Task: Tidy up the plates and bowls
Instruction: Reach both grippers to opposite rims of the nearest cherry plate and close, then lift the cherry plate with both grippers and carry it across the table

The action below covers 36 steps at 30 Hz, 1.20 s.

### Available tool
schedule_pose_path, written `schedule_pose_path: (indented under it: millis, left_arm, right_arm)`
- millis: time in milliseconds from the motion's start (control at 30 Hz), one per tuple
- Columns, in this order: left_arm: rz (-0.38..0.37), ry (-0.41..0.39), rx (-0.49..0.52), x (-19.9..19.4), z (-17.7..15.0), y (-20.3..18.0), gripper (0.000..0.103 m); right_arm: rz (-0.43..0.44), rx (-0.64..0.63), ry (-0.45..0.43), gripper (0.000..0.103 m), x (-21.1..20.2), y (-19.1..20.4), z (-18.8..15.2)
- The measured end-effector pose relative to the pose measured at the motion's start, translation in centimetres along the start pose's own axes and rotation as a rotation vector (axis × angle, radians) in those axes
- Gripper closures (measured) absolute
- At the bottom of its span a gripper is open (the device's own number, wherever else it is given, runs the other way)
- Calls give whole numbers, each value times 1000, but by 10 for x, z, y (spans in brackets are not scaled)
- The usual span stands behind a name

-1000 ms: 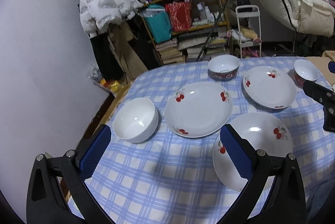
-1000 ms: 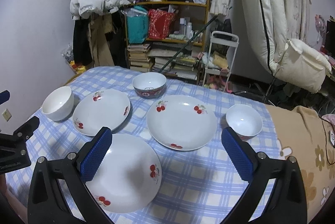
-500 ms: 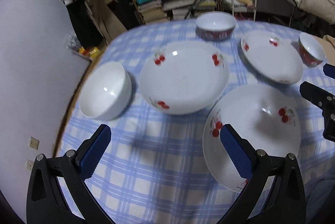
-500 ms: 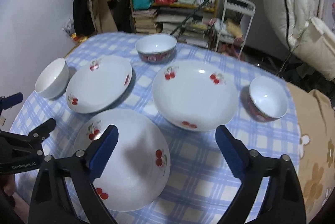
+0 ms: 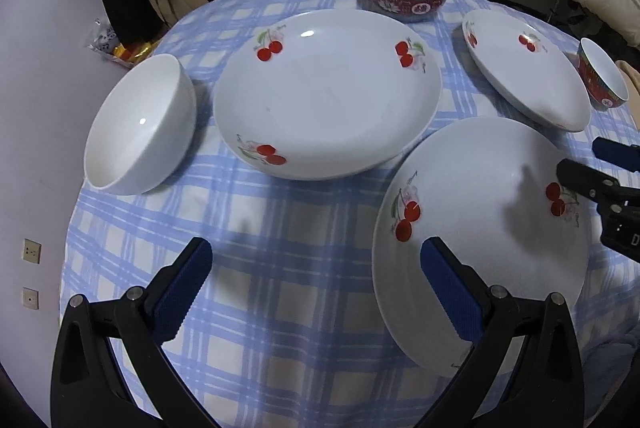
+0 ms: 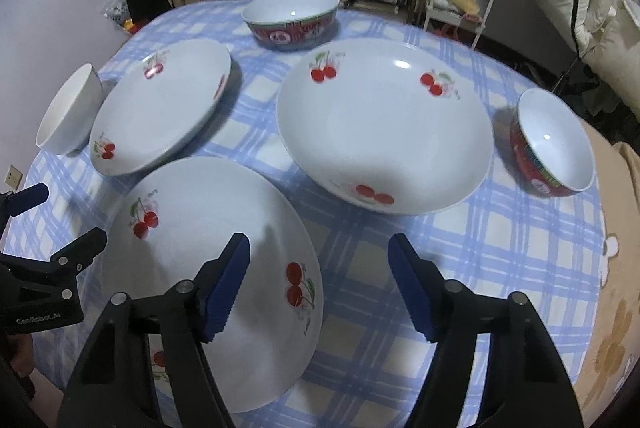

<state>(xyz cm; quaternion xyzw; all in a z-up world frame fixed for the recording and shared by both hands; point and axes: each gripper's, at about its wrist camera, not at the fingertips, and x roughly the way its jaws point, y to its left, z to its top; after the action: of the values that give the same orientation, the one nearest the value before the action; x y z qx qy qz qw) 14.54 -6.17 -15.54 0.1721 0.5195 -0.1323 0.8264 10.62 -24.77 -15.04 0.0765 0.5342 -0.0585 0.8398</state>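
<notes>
Lower over the checked tablecloth [image 5: 280, 268] than a second ago, both tongs now tipped steeply down, dishes looming larger in each view. Right tongs [image 6: 320, 284] empty, jaws just closing yet gaping about two-thirds wide, straddling the 3 o'clock rim of the near cherry plate [image 6: 208, 268]: one pad above the white surface, the other above cloth. Left tongs [image 5: 316, 288] also empty, spread wide, the same plate's 9 o'clock rim [image 5: 480, 228] under the right-hand pad. Near plate round, so no long axis; nearer to the right tongs, judging by the straddle. Beyond, at 12 o'clock, two more cherry plates [image 6: 384, 131] [image 6: 160, 107]; red-patterned bowl [image 6: 292, 15] at the far edge, a smaller red bowl [image 6: 556, 143] at 2 o'clock, plain white bowl [image 6: 68, 111] at 10 o'clock.
</notes>
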Motion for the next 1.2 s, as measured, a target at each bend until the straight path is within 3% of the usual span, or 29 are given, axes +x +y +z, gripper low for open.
schedule_pose_path:
  millis: [167, 233, 333, 467, 500, 600, 733, 1200]
  left_arm:
    - [-41, 29, 5, 8, 1, -4, 1]
    - [-65, 36, 11, 10, 0, -6, 4]
    - [-112, 59, 15, 13, -2, -9, 23]
    - [-168, 99, 5, 18, -5, -10, 56]
    - [-181, 113, 1, 20, -6, -11, 67]
    - [-236, 150, -22, 26, -10, -13, 87]
    - [-221, 137, -17, 26, -12, -14, 89]
    - [-170, 139, -48, 14, -22, -8, 90]
  right_arm:
    - [5, -9, 36, 38, 11, 1, 0]
    - [16, -13, 56, 46, 15, 1, -1]
    - [26, -24, 89, 56, 20, 4, -3]
    - [52, -31, 156, 76, 28, 5, -6]
    - [60, -33, 166, 77, 29, 6, -8]
    - [57, -43, 175, 79, 30, 7, -10]
    - [94, 0, 182, 82, 30, 1, -9]
    - [115, -28, 153, 84, 12, 10, -15]
